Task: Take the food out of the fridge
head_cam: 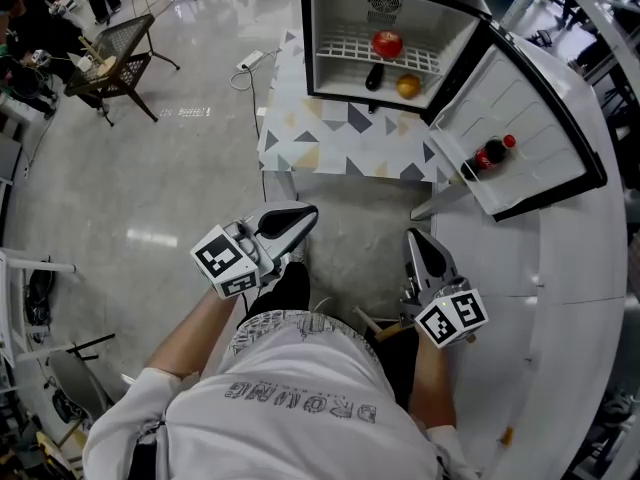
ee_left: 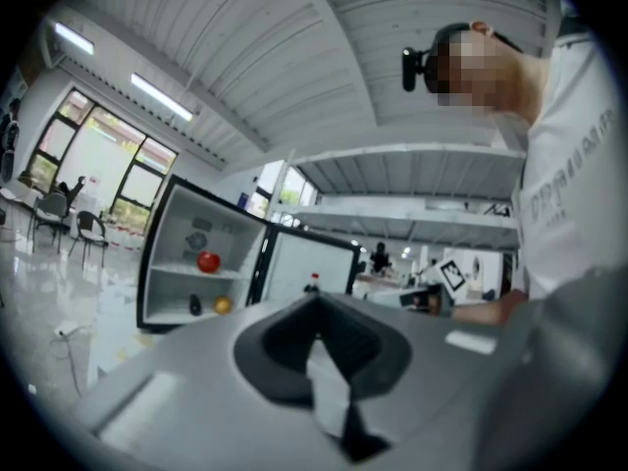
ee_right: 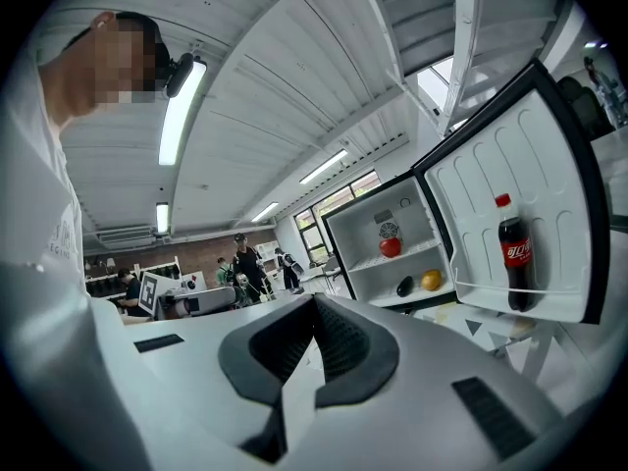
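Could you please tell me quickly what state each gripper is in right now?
Left gripper: closed, holding nothing.
Right gripper: closed, holding nothing.

Open fridge (head_cam: 325,28) stands on the patterned table (head_cam: 340,146)

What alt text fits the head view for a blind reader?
An open fridge on a patterned table holds a red fruit on its shelf, with a dark item and an orange below and a cola bottle in the door. A person holds the left gripper and right gripper, both shut and empty, short of it.
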Tool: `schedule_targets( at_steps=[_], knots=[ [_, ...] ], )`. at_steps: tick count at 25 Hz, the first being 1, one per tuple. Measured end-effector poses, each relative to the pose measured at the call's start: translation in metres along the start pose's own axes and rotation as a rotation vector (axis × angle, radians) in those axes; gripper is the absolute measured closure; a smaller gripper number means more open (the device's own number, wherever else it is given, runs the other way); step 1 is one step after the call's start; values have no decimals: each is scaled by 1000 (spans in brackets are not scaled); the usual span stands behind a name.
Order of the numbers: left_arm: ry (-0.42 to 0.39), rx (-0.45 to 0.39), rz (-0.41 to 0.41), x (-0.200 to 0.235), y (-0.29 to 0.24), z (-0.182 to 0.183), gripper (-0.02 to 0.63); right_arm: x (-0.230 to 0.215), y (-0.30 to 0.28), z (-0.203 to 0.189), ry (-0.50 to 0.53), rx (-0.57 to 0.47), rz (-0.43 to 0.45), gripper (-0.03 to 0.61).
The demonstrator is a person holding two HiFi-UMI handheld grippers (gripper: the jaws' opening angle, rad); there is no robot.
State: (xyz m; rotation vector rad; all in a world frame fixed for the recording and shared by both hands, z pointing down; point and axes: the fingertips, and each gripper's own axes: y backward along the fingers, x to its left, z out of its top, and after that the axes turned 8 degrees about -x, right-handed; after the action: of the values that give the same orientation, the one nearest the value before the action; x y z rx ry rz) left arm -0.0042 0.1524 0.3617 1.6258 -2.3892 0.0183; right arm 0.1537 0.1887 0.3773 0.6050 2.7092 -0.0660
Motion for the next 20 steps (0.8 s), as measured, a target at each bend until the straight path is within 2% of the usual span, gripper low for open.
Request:
schedule_targets(
  at_steps=[10, 20],
  knots=[
    [20, 12, -19, 77, -25, 4, 606, -33, -71, 5, -36, -13, -40, 578],
    [35, 19, -40, 167, -49, 16, 606, -64, -157, 11, -28, -6, -80, 578]
  ],
)
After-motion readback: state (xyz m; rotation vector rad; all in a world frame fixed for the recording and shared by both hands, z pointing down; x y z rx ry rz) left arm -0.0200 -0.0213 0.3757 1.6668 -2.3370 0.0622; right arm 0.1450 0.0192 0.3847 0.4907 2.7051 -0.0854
